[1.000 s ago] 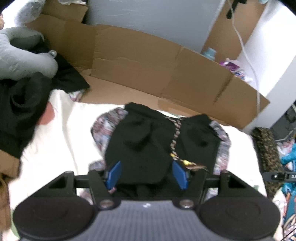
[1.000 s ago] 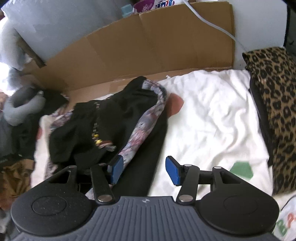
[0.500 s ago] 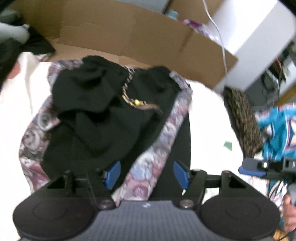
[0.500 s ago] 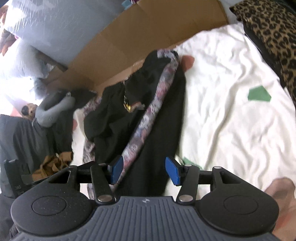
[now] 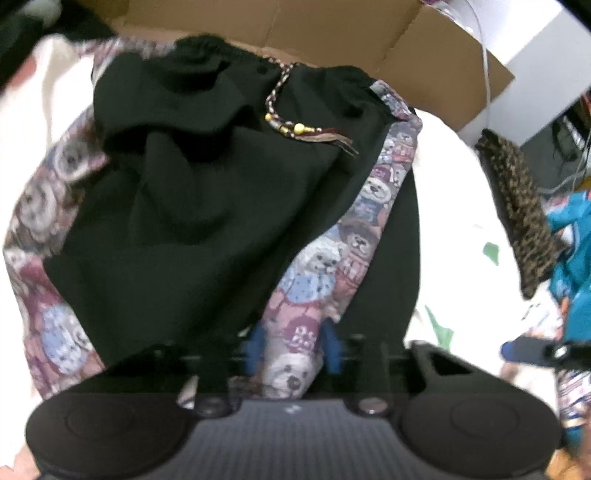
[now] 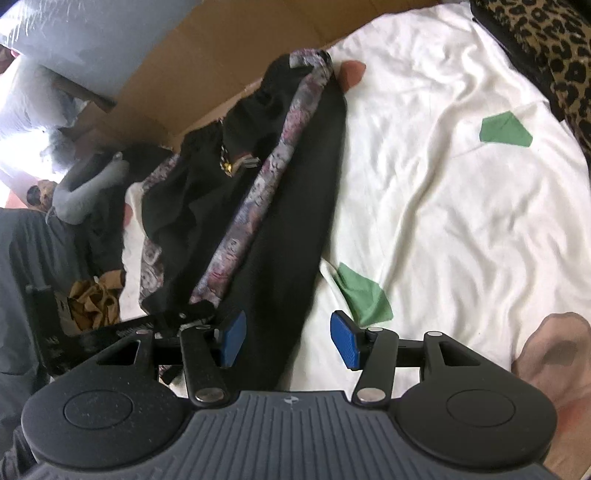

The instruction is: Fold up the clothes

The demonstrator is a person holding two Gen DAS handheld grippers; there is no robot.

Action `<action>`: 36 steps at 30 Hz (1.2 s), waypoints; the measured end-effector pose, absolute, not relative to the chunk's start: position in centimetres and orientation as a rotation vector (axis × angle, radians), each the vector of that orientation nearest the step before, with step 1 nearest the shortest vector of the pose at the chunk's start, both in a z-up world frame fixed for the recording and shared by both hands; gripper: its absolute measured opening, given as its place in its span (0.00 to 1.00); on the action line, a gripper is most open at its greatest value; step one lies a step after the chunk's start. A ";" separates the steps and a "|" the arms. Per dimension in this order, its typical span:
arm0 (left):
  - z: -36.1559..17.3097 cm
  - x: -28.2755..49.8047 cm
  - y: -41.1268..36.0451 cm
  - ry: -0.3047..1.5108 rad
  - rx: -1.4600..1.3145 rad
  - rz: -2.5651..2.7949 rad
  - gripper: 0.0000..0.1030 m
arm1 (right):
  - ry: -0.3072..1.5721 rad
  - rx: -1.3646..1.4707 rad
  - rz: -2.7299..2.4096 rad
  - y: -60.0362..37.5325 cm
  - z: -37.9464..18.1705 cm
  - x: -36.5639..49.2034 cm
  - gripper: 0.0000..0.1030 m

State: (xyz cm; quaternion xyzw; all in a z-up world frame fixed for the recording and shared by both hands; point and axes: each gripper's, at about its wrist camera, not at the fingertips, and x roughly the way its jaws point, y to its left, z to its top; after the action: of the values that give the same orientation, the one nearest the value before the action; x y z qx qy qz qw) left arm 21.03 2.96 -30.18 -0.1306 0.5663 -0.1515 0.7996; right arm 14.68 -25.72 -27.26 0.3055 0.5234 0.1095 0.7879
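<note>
Left tool (image 5: 291, 347): blue pads just closed in, now pinching bear-print side strip (image 5: 332, 266) of black trousers (image 5: 207, 206) at near end. Right tool (image 6: 284, 338): jaws half-wide, black trouser leg (image 6: 295, 229) lying between pads, not pressed. Trousers spread on white bedsheet (image 6: 461, 192), drawstring waistband (image 5: 280, 85) at far edge against cardboard (image 5: 332, 33). Leopard-print cloth (image 6: 546, 48) at far right corner.

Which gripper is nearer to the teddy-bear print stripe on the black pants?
Left. The left gripper has just been closing, with the bear-print stripe bunched between its pads. The right gripper stands open beside it over the plain black leg.
</note>
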 end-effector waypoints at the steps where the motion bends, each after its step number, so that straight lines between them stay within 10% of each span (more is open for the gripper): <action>1: -30.1 21.1 3.2 1.217 -0.296 -0.332 0.15 | 1.132 0.657 0.239 -25.6 -27.4 14.8 0.56; 28: -30.8 18.2 -7.2 1.393 -0.639 -0.638 0.08 | 1.140 0.772 0.279 -28.8 -28.4 11.5 0.56; 36: -31.8 18.2 -9.5 1.404 -0.516 -0.578 0.29 | 1.168 0.809 0.194 -31.8 -30.7 10.1 0.56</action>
State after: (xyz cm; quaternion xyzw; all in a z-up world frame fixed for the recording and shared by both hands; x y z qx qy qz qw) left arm 18.25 -9.52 -31.80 -0.2312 0.6293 -0.2589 0.6953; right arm 10.08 -31.84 -30.67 0.3706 0.5352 0.0890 0.7539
